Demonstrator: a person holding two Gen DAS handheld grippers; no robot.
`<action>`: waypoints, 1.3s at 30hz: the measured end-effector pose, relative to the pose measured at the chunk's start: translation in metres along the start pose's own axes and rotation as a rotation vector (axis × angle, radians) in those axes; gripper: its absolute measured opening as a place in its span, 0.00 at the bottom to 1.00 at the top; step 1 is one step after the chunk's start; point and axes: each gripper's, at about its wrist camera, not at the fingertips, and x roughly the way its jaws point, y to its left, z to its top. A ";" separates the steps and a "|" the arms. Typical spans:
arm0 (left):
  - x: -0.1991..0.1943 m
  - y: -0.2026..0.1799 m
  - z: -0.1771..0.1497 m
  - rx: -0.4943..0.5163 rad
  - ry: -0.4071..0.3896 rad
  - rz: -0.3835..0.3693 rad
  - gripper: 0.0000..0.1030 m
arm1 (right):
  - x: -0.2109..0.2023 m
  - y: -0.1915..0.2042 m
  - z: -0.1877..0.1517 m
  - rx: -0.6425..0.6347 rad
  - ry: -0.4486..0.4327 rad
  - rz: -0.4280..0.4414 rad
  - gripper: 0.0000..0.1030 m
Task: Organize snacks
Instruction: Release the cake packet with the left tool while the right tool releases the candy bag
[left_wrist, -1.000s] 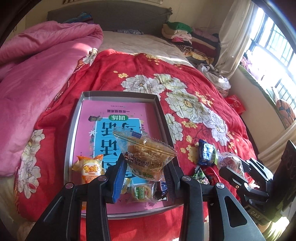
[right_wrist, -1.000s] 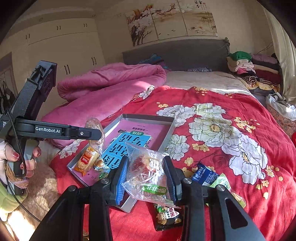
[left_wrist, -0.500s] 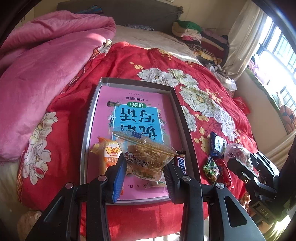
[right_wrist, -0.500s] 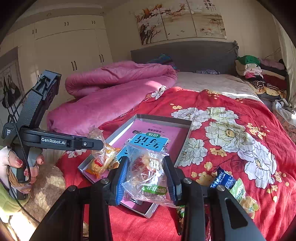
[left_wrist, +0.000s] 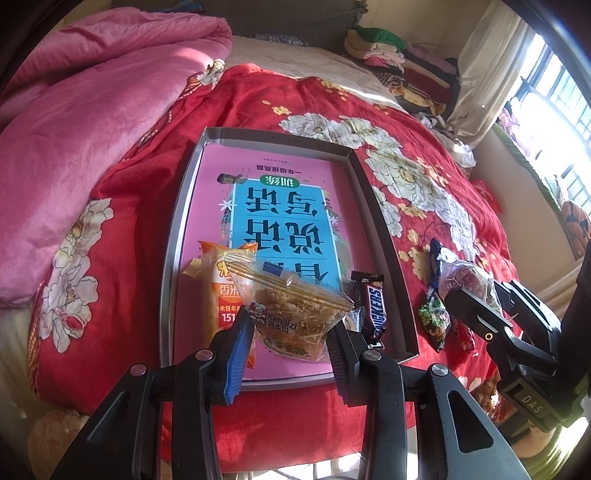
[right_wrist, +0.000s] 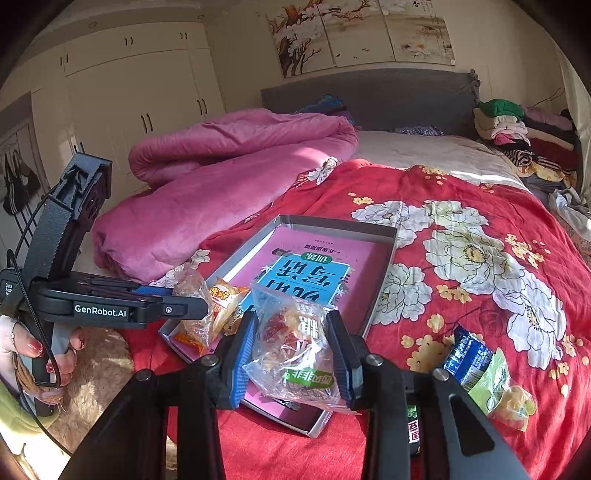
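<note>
Both tongs are clamping crinkly snack bags by thin film, left tongs (left_wrist: 290, 345) holding the brown bag (left_wrist: 295, 314) over the tray's (left_wrist: 384, 236) 6 o'clock end, right tongs (right_wrist: 291, 350) carrying the red-filled bag (right_wrist: 295, 354) toward it, risking slip-out or collision.

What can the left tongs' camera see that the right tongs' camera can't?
Only the left view shows the Snickers bar in the tray and the sunny window. Only the right view shows the white wardrobe, the flower paintings and the person's hand holding the left tongs. Both show the grey tray with the pink book, the pink blanket, and each tongs gripping a clear snack bag.
</note>
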 end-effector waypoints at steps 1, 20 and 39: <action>0.002 0.001 -0.001 -0.003 0.007 -0.001 0.39 | 0.002 0.000 -0.001 0.000 0.006 0.001 0.37; 0.033 -0.009 -0.014 0.040 0.067 0.032 0.39 | 0.029 0.003 -0.007 -0.003 0.064 -0.025 0.37; 0.038 -0.004 -0.014 0.024 0.061 0.007 0.39 | 0.055 0.009 -0.012 -0.029 0.116 -0.021 0.38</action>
